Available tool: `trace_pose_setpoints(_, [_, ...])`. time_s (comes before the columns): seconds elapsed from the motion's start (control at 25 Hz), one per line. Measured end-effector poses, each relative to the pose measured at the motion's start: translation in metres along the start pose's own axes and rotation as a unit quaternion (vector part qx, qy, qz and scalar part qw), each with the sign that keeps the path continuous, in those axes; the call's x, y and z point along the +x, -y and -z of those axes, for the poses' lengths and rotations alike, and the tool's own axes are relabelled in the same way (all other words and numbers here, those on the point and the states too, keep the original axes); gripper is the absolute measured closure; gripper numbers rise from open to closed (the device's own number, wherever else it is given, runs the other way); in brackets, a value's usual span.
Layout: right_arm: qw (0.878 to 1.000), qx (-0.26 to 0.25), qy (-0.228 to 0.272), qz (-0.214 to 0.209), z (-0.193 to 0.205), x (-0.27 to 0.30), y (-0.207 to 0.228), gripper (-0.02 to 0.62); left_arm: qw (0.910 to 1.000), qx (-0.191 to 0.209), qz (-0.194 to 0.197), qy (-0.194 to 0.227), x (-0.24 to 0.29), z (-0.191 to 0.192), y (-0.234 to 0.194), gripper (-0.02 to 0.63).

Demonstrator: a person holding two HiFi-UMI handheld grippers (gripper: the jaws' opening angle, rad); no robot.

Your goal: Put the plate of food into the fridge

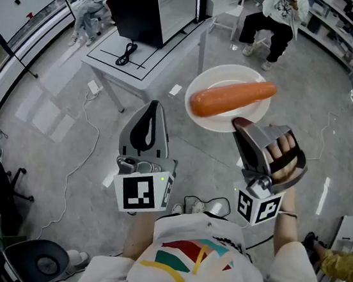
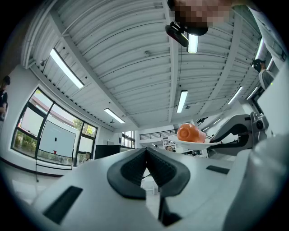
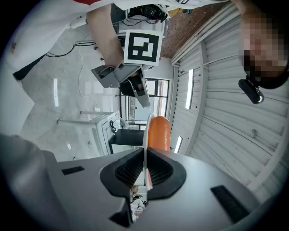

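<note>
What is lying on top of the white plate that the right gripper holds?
One long orange piece of food, perhaps a carrot, lies across the plate. Nothing else shows on it. The plate surface under the food is covered, and the right gripper hides the near rim.

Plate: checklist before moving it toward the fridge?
1. Grip: right gripper shut on the plate rim. Ok.
2. Plate level: looks flat in the head view and the left gripper view. Ok.
3. Food seated: lies across the plate, one end reaching the rim. Ok, but move slowly.
4. Left gripper free: shut, nothing between the jaws. Ok.
5. Fridge door open: the head view crops it at the top. Cannot tell.
6. Table in front of the fridge: a cable lies there. Not ok if the plate passes low.
</note>
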State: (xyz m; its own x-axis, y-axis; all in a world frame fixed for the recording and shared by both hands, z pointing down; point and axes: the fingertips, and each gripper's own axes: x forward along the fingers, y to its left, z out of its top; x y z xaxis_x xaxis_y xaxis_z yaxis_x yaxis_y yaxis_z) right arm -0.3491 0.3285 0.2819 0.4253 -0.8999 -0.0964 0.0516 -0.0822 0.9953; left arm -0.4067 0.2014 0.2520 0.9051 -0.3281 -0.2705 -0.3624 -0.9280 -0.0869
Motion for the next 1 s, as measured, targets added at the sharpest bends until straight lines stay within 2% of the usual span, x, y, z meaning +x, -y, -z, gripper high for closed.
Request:
trace_pose_setpoints(0.44, [1.0, 0.003, 0.007, -0.001, 0.001, 0.0, -0.001, 0.577, 1.0, 0.005, 0.001, -0.001, 0.003, 0.003, 0.006, 0.6])
trace_pose_setpoints(1.0, [0.999, 0.002, 0.027, -0.019, 0.023, 0.002, -0.02, 0.575, 0.9999, 0.006, -0.011, -0.009, 0.014, 0.018, 0.018, 0.6])
